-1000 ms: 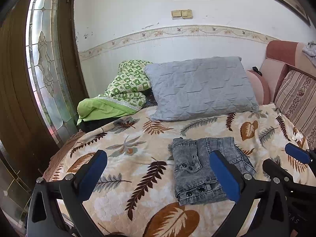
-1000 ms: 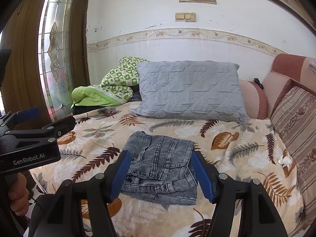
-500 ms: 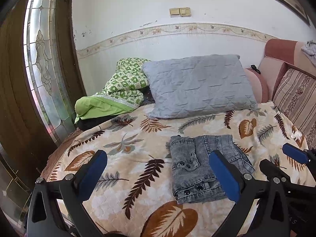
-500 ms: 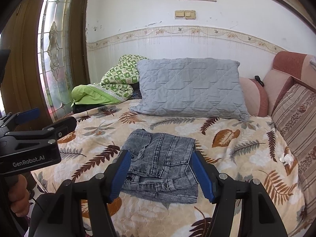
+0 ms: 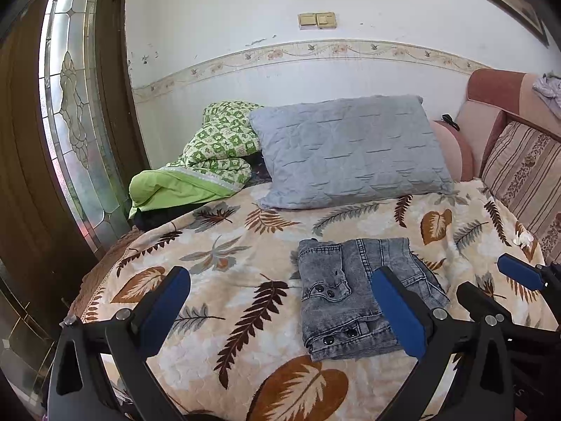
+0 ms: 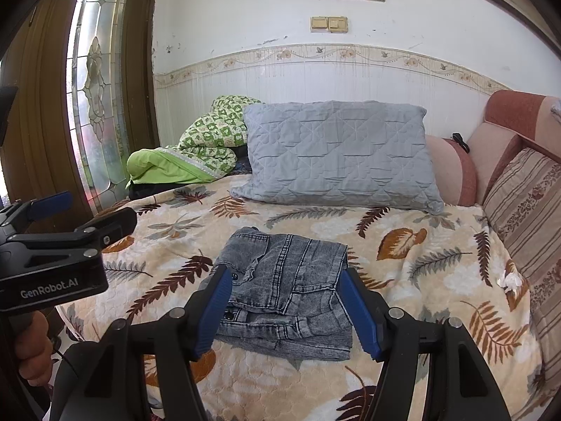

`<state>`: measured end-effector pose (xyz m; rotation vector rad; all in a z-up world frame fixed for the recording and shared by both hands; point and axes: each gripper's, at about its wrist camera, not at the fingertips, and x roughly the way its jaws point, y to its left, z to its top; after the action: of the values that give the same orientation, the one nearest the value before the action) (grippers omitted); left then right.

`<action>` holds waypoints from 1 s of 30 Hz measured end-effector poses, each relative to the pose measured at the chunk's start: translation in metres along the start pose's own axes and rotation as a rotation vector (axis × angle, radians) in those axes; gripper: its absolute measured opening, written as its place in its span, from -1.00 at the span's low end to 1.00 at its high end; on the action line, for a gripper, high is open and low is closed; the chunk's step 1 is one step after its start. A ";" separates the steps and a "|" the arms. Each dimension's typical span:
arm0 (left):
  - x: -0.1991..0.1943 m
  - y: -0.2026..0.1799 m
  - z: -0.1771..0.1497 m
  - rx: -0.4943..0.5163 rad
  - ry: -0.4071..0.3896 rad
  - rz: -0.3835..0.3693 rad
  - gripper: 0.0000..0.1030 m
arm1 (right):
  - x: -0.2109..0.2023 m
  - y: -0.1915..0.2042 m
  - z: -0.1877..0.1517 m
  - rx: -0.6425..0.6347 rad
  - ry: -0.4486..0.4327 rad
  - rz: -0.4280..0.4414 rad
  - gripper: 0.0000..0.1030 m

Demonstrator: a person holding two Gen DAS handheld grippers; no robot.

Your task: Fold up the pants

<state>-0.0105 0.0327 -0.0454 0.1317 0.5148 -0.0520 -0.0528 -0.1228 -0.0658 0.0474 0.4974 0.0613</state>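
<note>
Grey denim pants (image 6: pixel 285 289) lie folded into a compact stack on a leaf-patterned blanket (image 6: pixel 438 263) covering a bed, well in front of a grey quilted pillow (image 6: pixel 338 154) and a rumpled green quilt (image 6: pixel 196 147). The left gripper (image 5: pixel 280 301) hovers over the blanket just left of the pants, its blue-padded jaws spread wide and holding nothing. The right gripper (image 6: pixel 285 308) hangs above the near edge of the stack, jaws apart and clear of the denim
</note>
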 end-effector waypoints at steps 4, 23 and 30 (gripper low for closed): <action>-0.003 0.000 0.001 -0.001 -0.007 -0.005 1.00 | 0.000 0.000 0.000 0.001 0.000 0.001 0.32; -0.007 0.001 0.003 -0.002 -0.013 -0.030 1.00 | 0.000 0.001 0.001 -0.010 0.002 0.002 0.32; -0.003 0.003 0.001 -0.010 0.007 -0.054 1.00 | 0.001 0.004 0.001 -0.018 0.008 0.006 0.32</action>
<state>-0.0126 0.0356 -0.0424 0.1081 0.5259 -0.1016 -0.0518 -0.1191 -0.0646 0.0308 0.5048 0.0717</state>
